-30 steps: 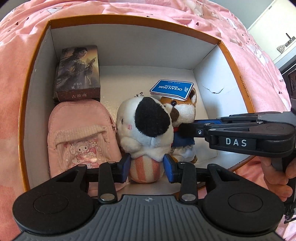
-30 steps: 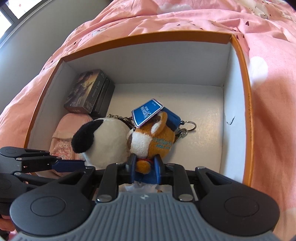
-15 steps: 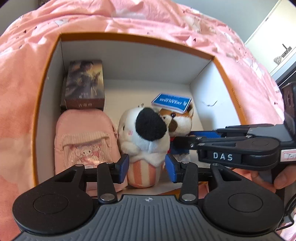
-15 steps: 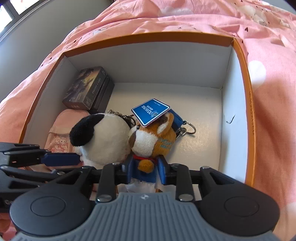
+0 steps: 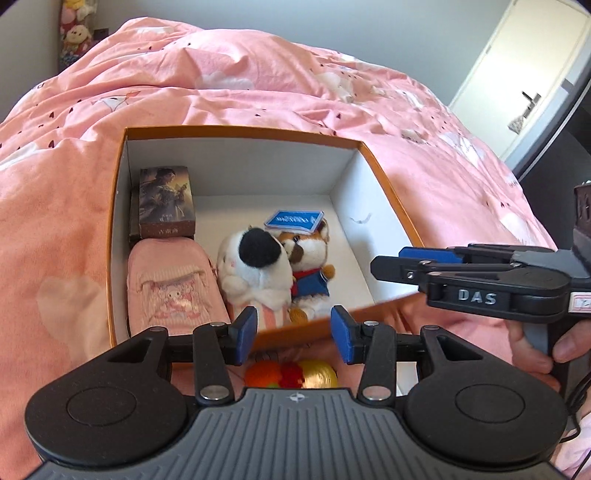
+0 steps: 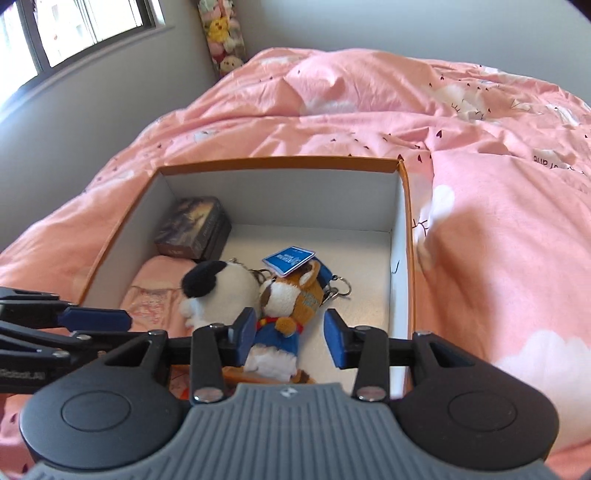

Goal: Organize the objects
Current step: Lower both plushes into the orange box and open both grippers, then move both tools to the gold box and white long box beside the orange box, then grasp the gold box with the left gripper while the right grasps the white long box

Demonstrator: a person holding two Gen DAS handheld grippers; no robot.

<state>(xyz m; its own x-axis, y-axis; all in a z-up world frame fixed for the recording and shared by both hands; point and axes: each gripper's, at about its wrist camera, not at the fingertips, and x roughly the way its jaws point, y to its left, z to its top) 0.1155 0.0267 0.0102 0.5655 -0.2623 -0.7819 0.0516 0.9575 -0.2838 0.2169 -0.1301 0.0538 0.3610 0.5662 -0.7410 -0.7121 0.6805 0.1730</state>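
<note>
An orange box (image 5: 240,131) with white inner walls rests on the pink bed. Inside lie a white plush (image 5: 255,269) with a black ear and striped base, a brown plush (image 5: 310,258) in a blue shirt with a blue tag, a pink mini backpack (image 5: 170,288) and a picture card box (image 5: 166,201). My left gripper (image 5: 293,334) hangs open above the box's near edge, holding nothing. My right gripper (image 6: 290,336) has its jaws opening. The brown plush (image 6: 291,306) lies in line between them, untouched by the pads. Each gripper appears side-on in the other's view, the right gripper (image 5: 406,262) and the left gripper (image 6: 96,319).
A colourful orange, red and gold object (image 5: 291,373) lies on the duvet just before the box's near wall. A person's hand (image 5: 535,350) holds the right gripper's handle. Pink duvet (image 6: 498,221) surrounds the box. Stacked plush toys (image 6: 225,33) stand by the far wall.
Both grippers have let go of the plush toys, widened their jaws and pulled back and up out of the box. The two plush toys stay lying side by side in the box.
</note>
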